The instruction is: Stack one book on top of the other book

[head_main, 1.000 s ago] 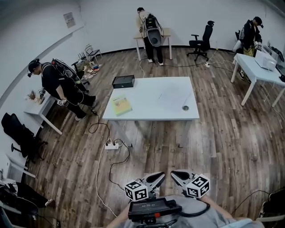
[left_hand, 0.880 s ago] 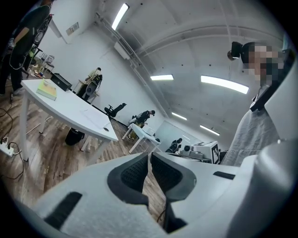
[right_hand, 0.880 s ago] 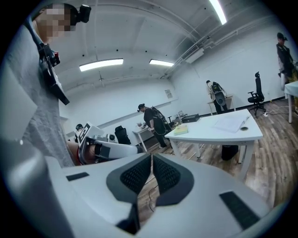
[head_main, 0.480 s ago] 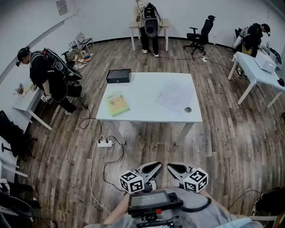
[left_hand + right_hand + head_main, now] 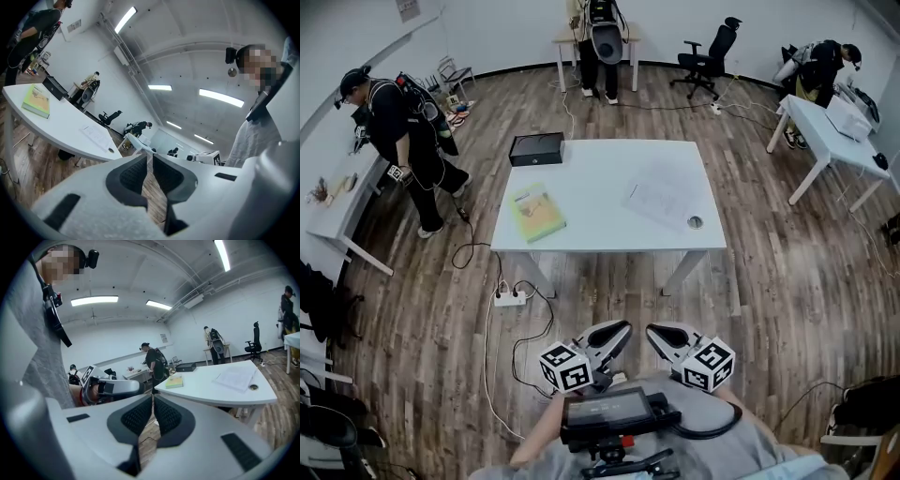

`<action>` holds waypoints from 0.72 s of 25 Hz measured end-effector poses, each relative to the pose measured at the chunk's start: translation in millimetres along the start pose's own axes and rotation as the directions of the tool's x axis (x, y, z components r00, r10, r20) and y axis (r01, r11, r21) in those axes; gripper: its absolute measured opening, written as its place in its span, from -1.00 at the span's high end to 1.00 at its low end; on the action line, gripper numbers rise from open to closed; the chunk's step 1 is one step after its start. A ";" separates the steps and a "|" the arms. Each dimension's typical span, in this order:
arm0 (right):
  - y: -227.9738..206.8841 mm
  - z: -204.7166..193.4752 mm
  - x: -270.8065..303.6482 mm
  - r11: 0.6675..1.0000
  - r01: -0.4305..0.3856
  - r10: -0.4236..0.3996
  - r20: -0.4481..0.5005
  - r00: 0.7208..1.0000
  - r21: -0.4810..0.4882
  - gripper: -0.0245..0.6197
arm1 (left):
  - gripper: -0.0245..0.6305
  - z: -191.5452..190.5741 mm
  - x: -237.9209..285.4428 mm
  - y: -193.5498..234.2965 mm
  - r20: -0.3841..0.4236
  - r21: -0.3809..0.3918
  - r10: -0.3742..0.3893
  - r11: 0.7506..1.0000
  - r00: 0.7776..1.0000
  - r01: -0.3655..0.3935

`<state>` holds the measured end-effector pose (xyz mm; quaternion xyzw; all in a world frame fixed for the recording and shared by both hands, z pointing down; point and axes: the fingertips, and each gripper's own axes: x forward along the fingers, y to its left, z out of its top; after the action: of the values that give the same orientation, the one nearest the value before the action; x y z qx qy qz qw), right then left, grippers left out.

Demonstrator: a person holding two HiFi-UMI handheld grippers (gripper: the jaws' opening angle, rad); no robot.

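**Containers.** A flat black rectangular case (image 5: 536,148) sits on the far left corner of the white rectangular table (image 5: 609,234). Its lid is closed, so its contents cannot be seen.

**Task object and jaws.** A yellow-green softcover book (image 5: 536,212) lies flat on the left part of the table, near the front edge and on the near side of the black case. The left gripper (image 5: 622,328) and the right gripper (image 5: 654,330) are held side by side in front of the person's chest, over the wooden floor and well apart from the table. The book lies ahead of both grippers and to their left. In the left gripper view the jaws stand together with only a thin slit between the pads, and nothing is between them. In the right gripper view the jaws are likewise together and empty.

**Surroundings.** A white sheet of paper (image 5: 661,192) lies on the right half of the table. A small round grey fitting (image 5: 695,222) is set near its front right corner. On the floor between the grippers and the table lie a white power strip (image 5: 510,298) and its trailing cables. Three other people stand at side tables along the walls, and a black office chair (image 5: 708,56) stands at the far wall.
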<state>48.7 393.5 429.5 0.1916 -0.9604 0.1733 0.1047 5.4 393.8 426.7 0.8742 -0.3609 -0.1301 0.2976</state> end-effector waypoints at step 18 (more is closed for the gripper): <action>-42.1 18.2 22.0 0.999 0.048 -0.048 -0.005 0.999 0.009 0.83 | 0.81 23.2 26.7 34.5 0.018 -0.028 -0.011 1.000 1.000 0.012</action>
<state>43.4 343.0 431.0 0.2148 -0.9544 0.1753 0.1106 -5.1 345.6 429.2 0.8707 -0.3566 -0.1445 0.3062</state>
